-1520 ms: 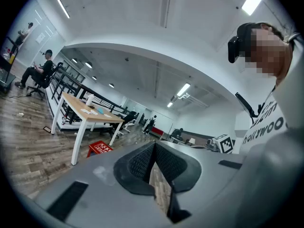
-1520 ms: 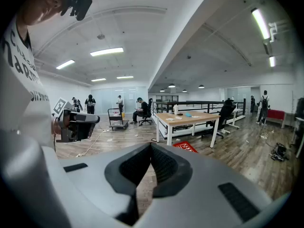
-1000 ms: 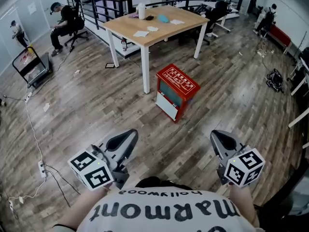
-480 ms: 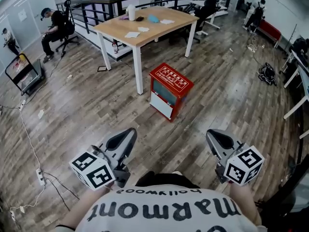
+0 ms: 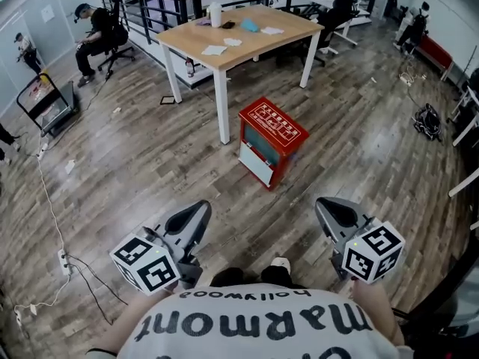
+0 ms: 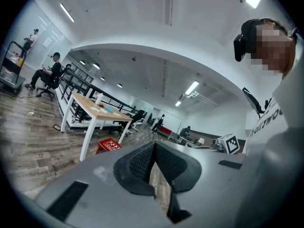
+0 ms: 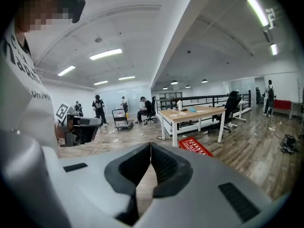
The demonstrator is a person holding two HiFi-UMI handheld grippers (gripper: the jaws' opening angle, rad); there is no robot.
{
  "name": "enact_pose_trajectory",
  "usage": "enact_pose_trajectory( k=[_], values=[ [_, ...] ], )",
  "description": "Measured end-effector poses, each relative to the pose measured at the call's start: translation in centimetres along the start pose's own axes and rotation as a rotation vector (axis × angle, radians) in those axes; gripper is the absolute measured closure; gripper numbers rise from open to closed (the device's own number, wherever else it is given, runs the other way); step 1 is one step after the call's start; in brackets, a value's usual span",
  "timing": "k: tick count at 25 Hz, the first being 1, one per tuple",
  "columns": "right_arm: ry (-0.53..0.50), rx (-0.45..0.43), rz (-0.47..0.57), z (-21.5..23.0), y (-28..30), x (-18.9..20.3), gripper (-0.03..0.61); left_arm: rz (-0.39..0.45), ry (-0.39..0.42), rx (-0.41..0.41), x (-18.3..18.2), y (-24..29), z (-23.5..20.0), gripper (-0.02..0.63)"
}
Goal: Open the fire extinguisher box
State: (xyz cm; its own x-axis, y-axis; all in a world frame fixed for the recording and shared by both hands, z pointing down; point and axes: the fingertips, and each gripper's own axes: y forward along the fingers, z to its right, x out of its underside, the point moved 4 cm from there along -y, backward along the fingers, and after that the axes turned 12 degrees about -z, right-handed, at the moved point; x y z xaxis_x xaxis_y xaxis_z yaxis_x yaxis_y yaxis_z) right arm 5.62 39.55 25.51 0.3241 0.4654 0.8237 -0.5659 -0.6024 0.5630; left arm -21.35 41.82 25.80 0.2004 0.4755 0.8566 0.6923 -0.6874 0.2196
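Observation:
The red fire extinguisher box point(image 5: 272, 140) stands on the wooden floor beside a leg of the table, its lid with white print on top and a pale front panel facing me. It also shows small in the left gripper view point(image 6: 109, 146) and the right gripper view point(image 7: 195, 146). My left gripper point(image 5: 196, 214) is held low at the left, shut and empty, well short of the box. My right gripper point(image 5: 328, 208) is at the right, also shut with nothing between its jaws. Both are far from the box.
A wooden table point(image 5: 247, 37) with white legs stands behind the box, with papers and a bottle on it. A person sits on an office chair point(image 5: 97, 32) at the far left near a cart point(image 5: 46, 102). Cables and a power strip point(image 5: 63, 260) lie on the floor at left.
The view has swung a little, so the box and table sit slightly differently in the frame. Both grippers stay shut and have sunk slightly.

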Motion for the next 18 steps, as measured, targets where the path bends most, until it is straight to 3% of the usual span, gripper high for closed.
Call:
enact_pose_trajectory(
  k=[4, 9, 18],
  values=[
    [0.011, -0.037, -0.049, 3.1, 1.3, 0.5, 0.569, 0.034, -0.056, -0.012, -0.7, 2.5, 0.0, 0.607],
    [-0.004, -0.070, -0.050, 7.0, 2.2, -0.6, 0.569, 0.004, -0.075, -0.067, -0.8, 5.4, -0.1, 0.607],
    [-0.018, -0.092, -0.071, 13.3, 2.8, -0.7, 0.569, 0.062, -0.088, -0.129, -2.6, 10.4, -0.3, 0.607]
  ],
)
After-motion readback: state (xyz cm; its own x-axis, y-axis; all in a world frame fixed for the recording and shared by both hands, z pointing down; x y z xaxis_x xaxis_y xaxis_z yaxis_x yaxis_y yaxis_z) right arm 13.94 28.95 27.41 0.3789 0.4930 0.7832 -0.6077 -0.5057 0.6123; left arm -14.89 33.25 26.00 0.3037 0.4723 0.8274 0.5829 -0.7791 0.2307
